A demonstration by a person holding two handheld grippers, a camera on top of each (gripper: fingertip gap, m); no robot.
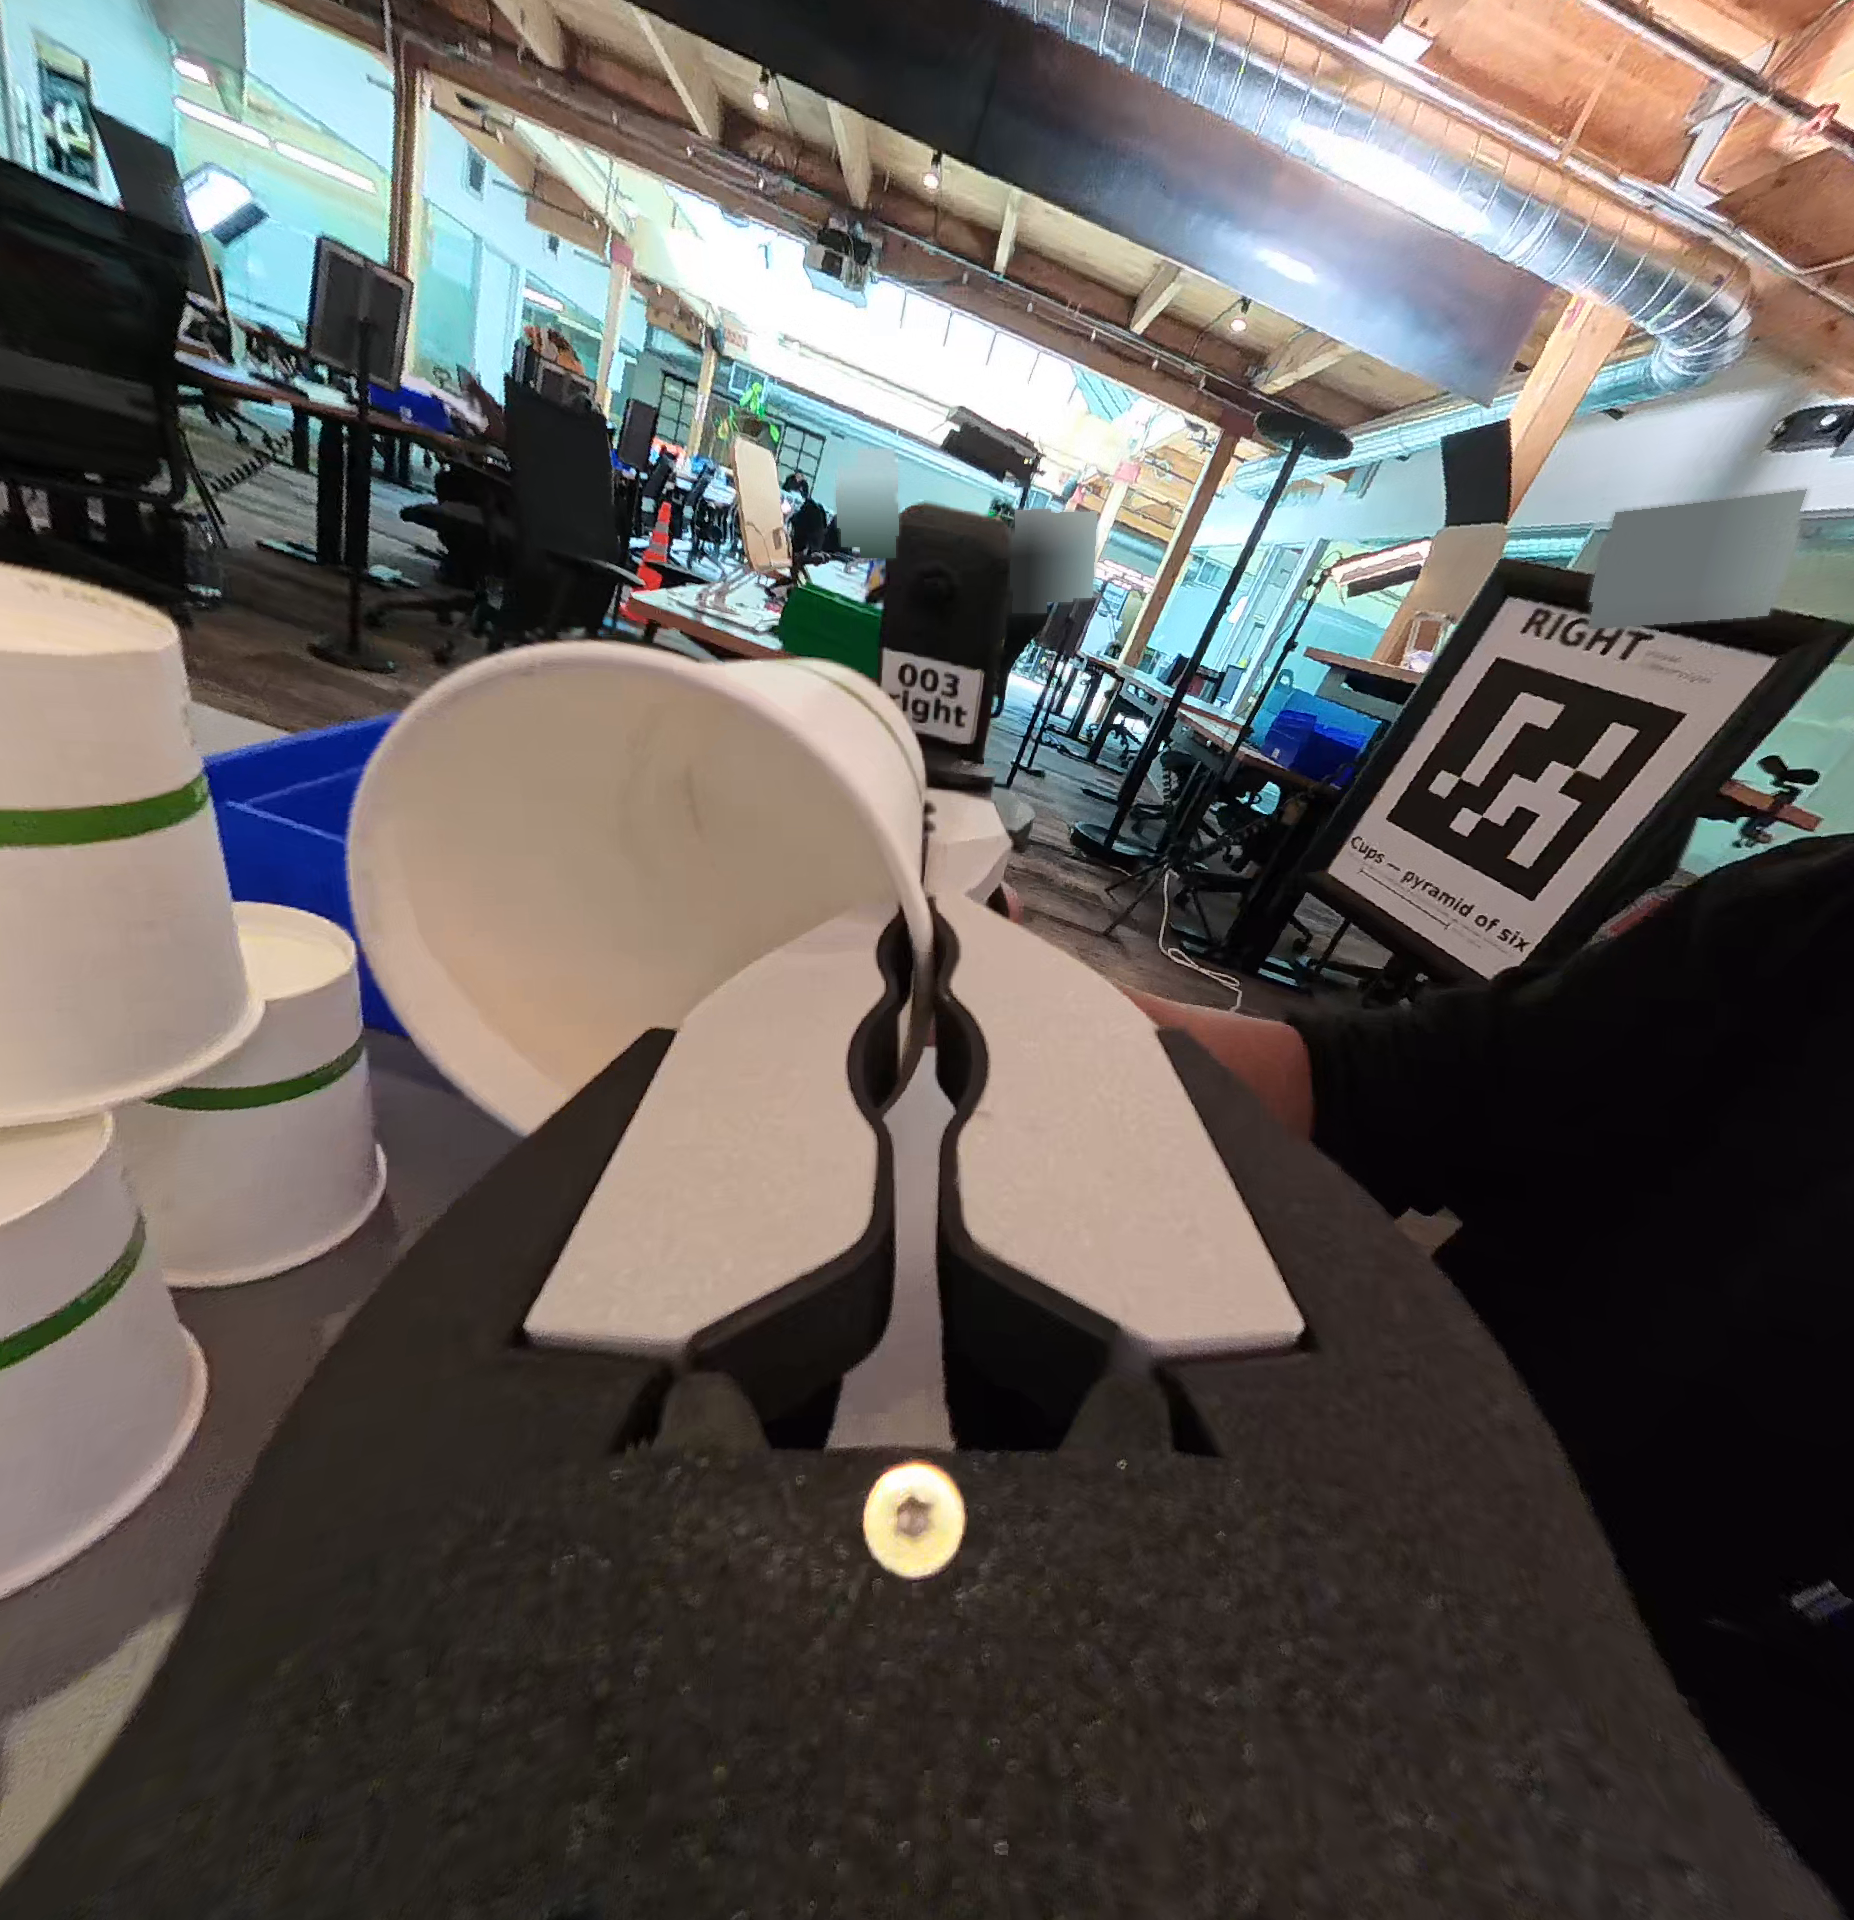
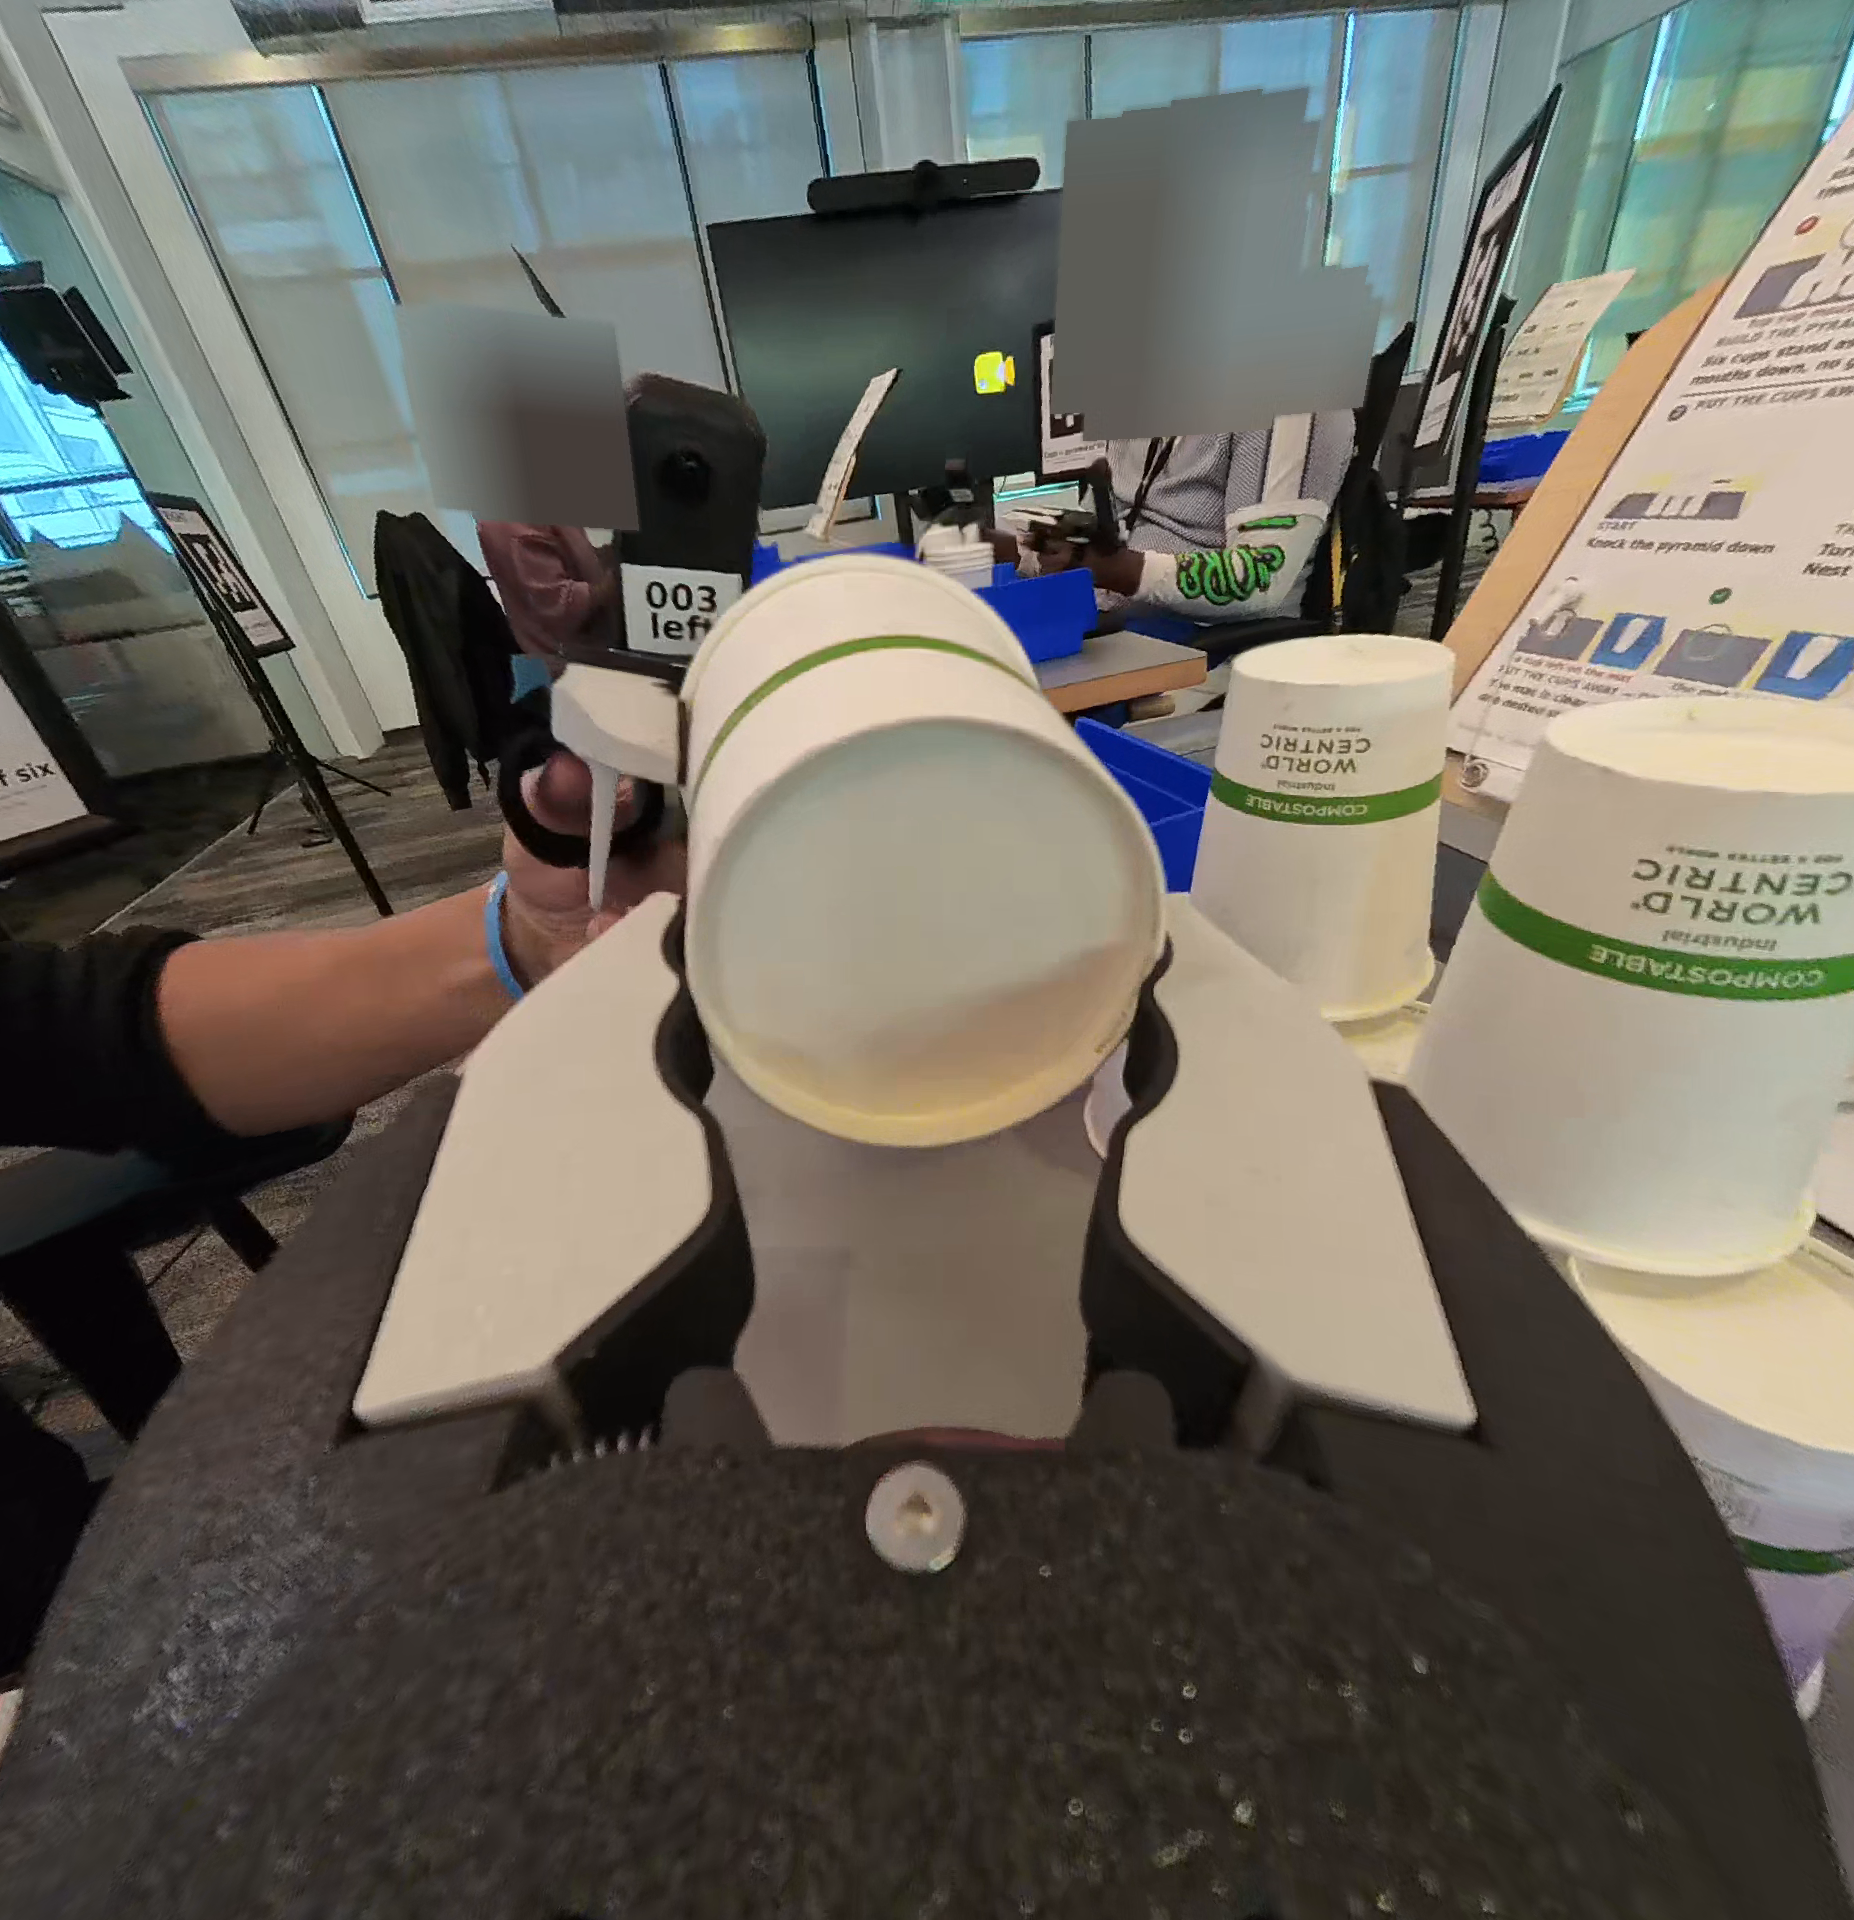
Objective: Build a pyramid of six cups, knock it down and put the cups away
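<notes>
Pyramid partly built, one cup in transfer

Left gripper (image 1: 918, 971) fingers pinch the white cup (image 1: 632, 862) rim; right gripper (image 2: 918, 997) fingers straddle its base, contact unclear. Stacked cups (image 2: 1671, 966) stand beside; more remain.

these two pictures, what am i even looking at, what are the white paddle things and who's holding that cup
No robot here: a person holds a hand-operated two-finger gripper in each hand, and each gripper carries a wide-angle camera looking out along its white fingers. So each picture is one gripper's own view.

In the left wrist view, the left gripper has its fingers pinched on the rim of a white paper cup lying sideways in the air. The right wrist view shows the same cup from its base end, with the right gripper open around the base; whether it touches is unclear.

Beside them on the table, more white cups stand mouth down, one second-level cup resting on lower ones. A blue bin sits behind.
</notes>
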